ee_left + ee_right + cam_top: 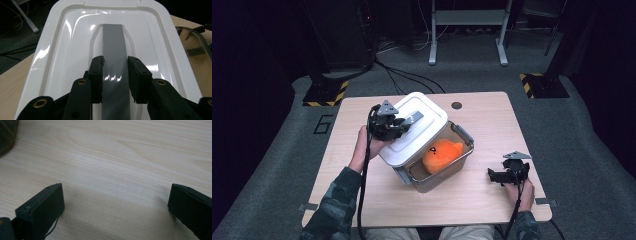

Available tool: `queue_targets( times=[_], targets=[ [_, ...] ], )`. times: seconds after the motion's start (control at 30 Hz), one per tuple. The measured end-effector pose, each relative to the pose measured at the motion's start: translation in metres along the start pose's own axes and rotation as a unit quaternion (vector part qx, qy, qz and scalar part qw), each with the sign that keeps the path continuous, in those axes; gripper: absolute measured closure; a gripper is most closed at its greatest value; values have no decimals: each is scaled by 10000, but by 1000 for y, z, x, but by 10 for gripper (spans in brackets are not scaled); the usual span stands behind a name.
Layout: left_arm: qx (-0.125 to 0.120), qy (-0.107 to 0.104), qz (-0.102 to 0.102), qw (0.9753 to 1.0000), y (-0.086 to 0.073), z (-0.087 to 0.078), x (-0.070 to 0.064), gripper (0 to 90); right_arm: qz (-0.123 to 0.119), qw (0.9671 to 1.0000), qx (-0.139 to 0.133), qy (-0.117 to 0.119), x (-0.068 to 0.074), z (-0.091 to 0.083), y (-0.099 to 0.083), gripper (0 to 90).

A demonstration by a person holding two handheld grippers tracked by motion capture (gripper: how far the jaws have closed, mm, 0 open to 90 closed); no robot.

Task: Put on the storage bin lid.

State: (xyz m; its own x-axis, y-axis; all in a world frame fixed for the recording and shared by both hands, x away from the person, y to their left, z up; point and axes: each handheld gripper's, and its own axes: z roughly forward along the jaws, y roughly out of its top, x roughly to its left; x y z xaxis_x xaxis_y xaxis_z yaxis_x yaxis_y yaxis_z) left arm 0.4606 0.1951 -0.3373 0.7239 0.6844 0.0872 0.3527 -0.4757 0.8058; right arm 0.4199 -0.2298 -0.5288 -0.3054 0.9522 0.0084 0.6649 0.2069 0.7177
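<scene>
A clear plastic box (451, 171) stands in the middle of the wooden table (492, 125) with an orange plush toy (441, 155) inside. Its white lid (428, 113) lies tilted over the box's left half, leaving the toy uncovered. My left gripper (404, 121) is shut on the lid's grey handle (416, 116). In the left gripper view the jaws press both edges of that handle (113, 42) on the glossy lid (62, 50), with the gripper (115, 59) centred over it. My right gripper (493, 175) rests open to the right of the box, its jaws (115, 187) wide apart over bare wood.
A grey latch (403, 176) hangs on the box's near corner, and another latch (464, 132) on the far side. A round cable hole (456, 105) sits near the table's back edge. Cables and a desk frame (467, 30) are on the floor beyond.
</scene>
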Motion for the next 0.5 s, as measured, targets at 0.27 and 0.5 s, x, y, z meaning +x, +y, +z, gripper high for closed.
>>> queue_targets(
  times=[0.27,0.5],
  targets=[
    [61,-226,21,9997,3,10,-11,663,-1,10000,-3,2,0,0,0,0],
    [150,-373,127,9991,5,21,-22,663,-3,10000,0,0,0,0,0,0]
  ],
)
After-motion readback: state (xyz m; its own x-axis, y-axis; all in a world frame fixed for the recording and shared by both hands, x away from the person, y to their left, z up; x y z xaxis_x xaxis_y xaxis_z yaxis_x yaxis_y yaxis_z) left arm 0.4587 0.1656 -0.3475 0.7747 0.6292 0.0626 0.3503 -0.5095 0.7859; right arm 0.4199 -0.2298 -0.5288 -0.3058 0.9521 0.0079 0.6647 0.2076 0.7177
